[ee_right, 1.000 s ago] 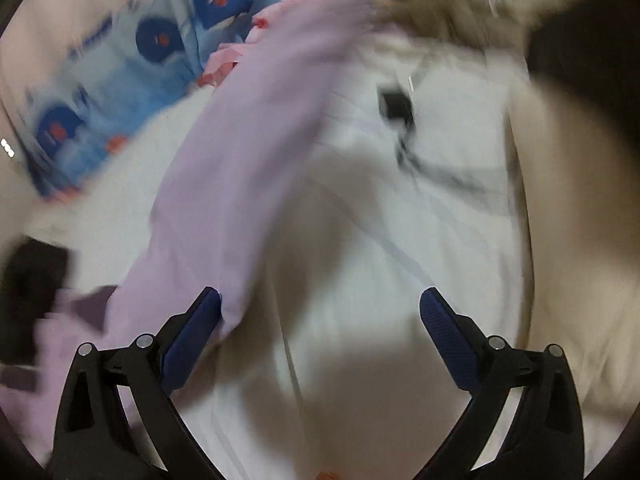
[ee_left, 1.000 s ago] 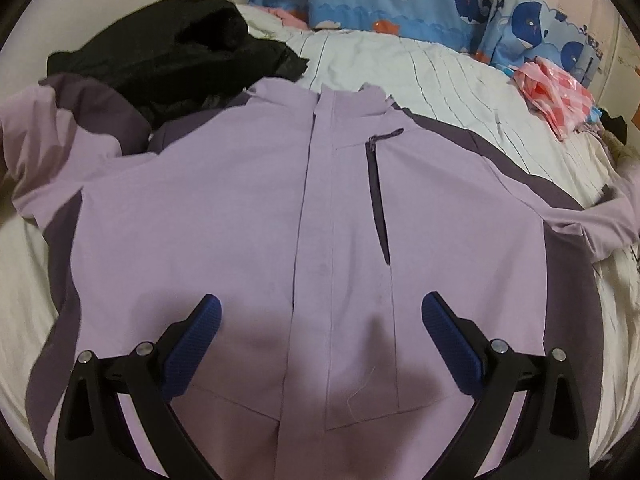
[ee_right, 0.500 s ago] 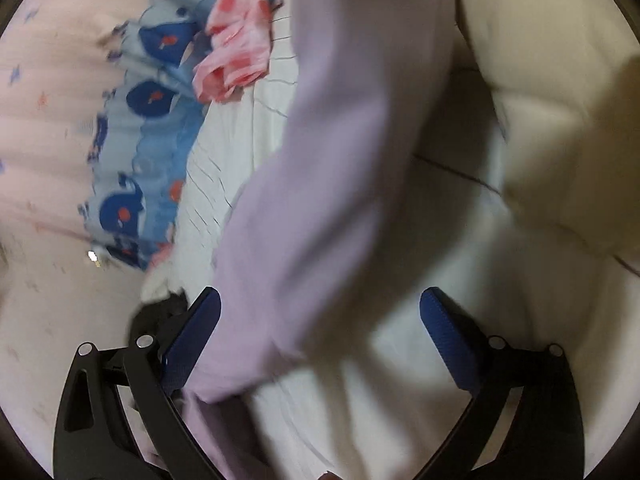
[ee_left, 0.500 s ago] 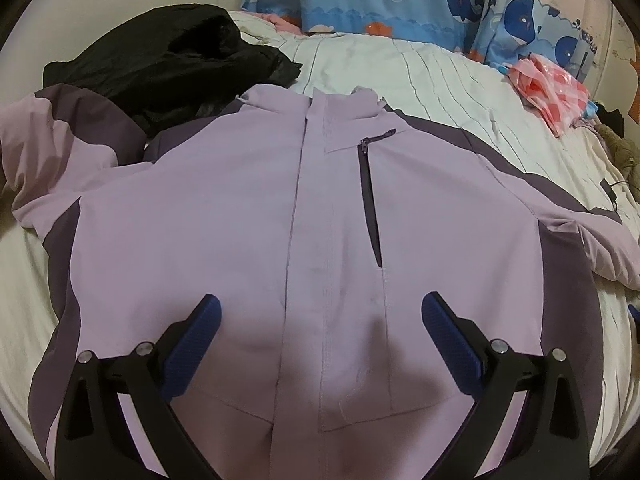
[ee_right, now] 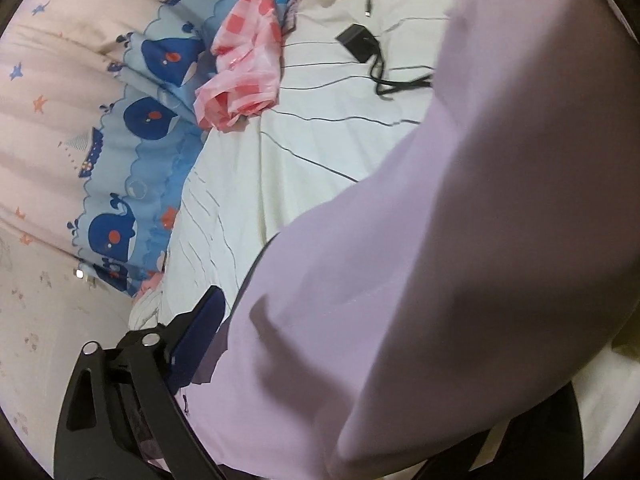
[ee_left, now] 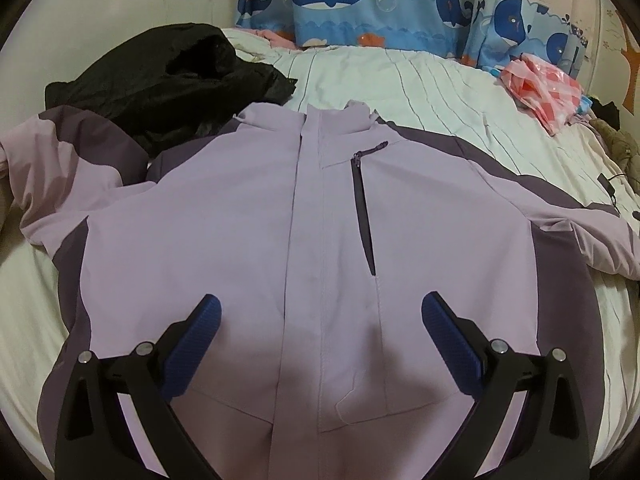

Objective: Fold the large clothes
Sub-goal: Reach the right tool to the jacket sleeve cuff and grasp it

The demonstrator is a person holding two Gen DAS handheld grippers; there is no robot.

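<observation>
A lilac jacket (ee_left: 248, 216) with dark purple side panels lies front up, zipped, spread on the bed. My left gripper (ee_left: 320, 320) hovers open and empty over its lower front. Its left sleeve (ee_left: 60, 160) is bunched at the left; its right sleeve (ee_left: 592, 236) runs off to the right. In the right wrist view that sleeve (ee_right: 460, 240) drapes across my right gripper (ee_right: 320, 320). Only the left finger (ee_right: 204, 320) shows; the sleeve hides the right finger. The jaws look wide apart with the sleeve lying between them.
A black garment (ee_left: 168, 76) is heaped at the back left, touching the jacket's shoulder. A pink checked bag (ee_left: 548, 88) lies at the back right, also in the right wrist view (ee_right: 244, 68). A black charger and cable (ee_right: 360, 44) lie on the striped sheet (ee_left: 400, 84). Whale curtain (ee_left: 360, 0) behind.
The left gripper has drawn back slightly, showing more of the jacket. The right gripper has swung and moved in on the right sleeve, which now covers its right finger.
</observation>
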